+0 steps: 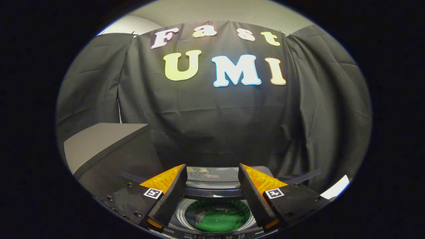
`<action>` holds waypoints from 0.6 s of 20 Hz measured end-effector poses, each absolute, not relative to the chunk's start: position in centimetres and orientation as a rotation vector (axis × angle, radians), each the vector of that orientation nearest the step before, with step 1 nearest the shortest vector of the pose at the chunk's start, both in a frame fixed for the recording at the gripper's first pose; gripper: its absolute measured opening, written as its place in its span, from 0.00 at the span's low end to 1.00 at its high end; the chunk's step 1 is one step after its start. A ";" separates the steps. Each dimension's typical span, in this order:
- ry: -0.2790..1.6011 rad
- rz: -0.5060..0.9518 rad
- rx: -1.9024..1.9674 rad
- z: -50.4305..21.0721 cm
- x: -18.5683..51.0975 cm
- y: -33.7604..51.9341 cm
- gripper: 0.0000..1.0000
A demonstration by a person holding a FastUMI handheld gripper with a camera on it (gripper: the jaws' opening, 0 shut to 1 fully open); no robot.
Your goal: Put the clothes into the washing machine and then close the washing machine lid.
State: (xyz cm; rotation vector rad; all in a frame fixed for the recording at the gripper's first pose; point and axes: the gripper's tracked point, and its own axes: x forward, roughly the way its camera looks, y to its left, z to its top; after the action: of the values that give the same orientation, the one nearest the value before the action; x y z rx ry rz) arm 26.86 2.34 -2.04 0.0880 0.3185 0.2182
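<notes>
black cloth wall (212, 126) hangs all round the booth, and that's the backdrop for everything below.

starting closest: the gripper (212, 186) has its two fingers spread apart with nothing between them, so it's open and empty. looking down through the gap you can see the washing machine (215, 230) right under the fingers, its round drum open at the top. sitting in the bottom of the drum is a green piece of clothing (217, 221), crumpled into a soft heap. so the clothes part looks done to me.

just beyond the fingertips is the washing machine lid (212, 181), glossy and dark, standing up at the back of the opening with a bit of glare on it. that's the thing left to deal with, i'd guess. it looks like rigid smooth plastic or glass, so probably slippery to pinch and hinged at the back, meaning it should swing rather than lift. i'd go for the top free edge, either pinching it lightly or just pushing it forward and down with one finger, and ease it so it doesn't slam.

off to the left, further back, there's a grey box (106, 146) against the cloth.
</notes>
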 end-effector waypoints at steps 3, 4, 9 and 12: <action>0.380 0.218 0.093 -5.7 23.8 1.8 0.96; 0.378 0.211 0.101 -6.2 22.9 1.4 0.96; 0.298 0.214 0.080 -6.7 19.4 0.7 0.96; 0.275 0.232 0.057 -7.1 16.6 1.0 0.96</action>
State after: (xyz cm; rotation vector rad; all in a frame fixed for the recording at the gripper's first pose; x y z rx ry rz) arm 16.60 1.00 -7.13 0.0568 0.2746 0.2323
